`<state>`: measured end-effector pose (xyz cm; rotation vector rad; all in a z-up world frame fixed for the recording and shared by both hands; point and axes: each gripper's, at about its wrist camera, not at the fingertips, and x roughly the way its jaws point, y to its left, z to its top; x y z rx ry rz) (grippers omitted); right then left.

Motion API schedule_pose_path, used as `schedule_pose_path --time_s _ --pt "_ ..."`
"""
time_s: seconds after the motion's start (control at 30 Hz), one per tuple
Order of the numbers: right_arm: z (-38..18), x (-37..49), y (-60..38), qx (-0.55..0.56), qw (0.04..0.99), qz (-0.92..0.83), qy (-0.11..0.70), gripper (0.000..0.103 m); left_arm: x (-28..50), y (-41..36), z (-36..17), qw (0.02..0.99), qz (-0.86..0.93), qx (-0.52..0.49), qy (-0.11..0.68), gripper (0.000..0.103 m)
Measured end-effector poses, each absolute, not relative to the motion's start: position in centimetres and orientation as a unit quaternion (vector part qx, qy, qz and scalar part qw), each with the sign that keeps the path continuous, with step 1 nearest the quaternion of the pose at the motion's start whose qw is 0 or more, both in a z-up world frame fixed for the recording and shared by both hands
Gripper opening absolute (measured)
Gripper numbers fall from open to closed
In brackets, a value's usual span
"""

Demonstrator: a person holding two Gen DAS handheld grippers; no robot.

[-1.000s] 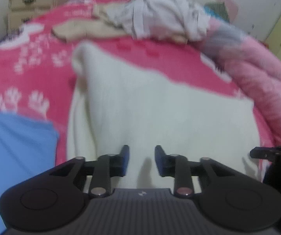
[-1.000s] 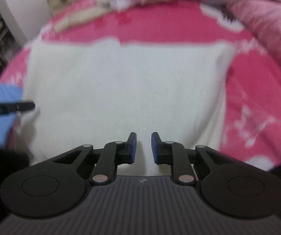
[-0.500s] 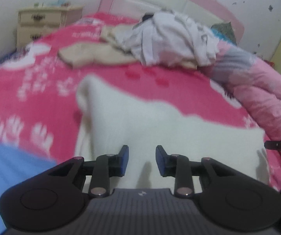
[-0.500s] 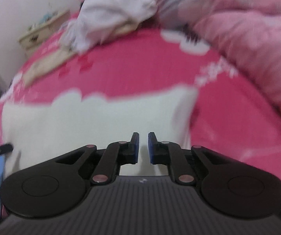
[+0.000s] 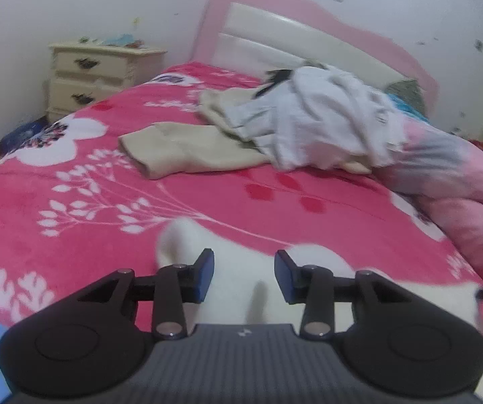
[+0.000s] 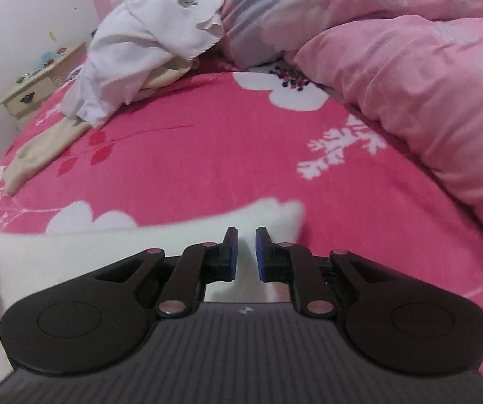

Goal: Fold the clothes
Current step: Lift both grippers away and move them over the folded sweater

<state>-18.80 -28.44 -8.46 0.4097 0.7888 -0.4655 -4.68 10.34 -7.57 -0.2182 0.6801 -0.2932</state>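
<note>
Both wrist cameras sat low and close over the bed's near edge, looking along their fingers toward the pink headboard [image 5: 312, 10]. The left view faced it squarely; the right view angled toward the quilt beside it. Both shared the white clothes heap [image 5: 322, 121] before the headboard.

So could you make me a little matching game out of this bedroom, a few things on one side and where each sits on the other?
Things:
1. nightstand
2. beige garment
3. pink quilt
4. white cloth

Places:
A. bunched along the bed's right side
B. right under the left claw
C. on the floor beside the bed, against the wall
D. flat on the bedspread, partly under a pile of pale clothes

Pairs: 1-C, 2-D, 3-A, 4-B
</note>
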Motion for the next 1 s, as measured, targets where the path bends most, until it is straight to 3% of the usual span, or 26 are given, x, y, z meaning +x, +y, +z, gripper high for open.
schedule_pose_path --time_s 0.13,0.27,0.43,0.6,0.83,1.0 --pt "-10.7 -18.3 -29.2 0.203 0.868 -0.227 0.392 0.008 -2.6 10.2 -8.9 0.923 -0.135 -0.107 0.343 0.035" --pt "-8.1 -19.2 -28.7 0.206 0.876 -0.228 0.373 0.009 -2.7 10.3 -7.8 0.929 -0.137 -0.103 0.327 0.041" --pt "-10.8 -18.9 -30.3 0.223 0.863 -0.232 0.389 0.009 -1.4 10.4 -9.0 0.92 -0.134 -0.117 0.349 0.039" --pt "-7.9 -20.5 -30.0 0.245 0.868 -0.23 0.365 0.01 -3.1 10.6 -6.6 0.915 -0.144 -0.117 0.358 0.044" --pt "-10.4 -20.3 -30.8 0.271 0.851 -0.226 0.39 0.011 -4.7 9.1 -6.5 0.914 -0.148 -0.038 0.375 0.041" --pt "-6.0 -23.0 -28.9 0.276 0.864 -0.19 0.376 0.014 -9.0 8.9 -3.1 0.907 -0.203 0.014 0.369 0.043"
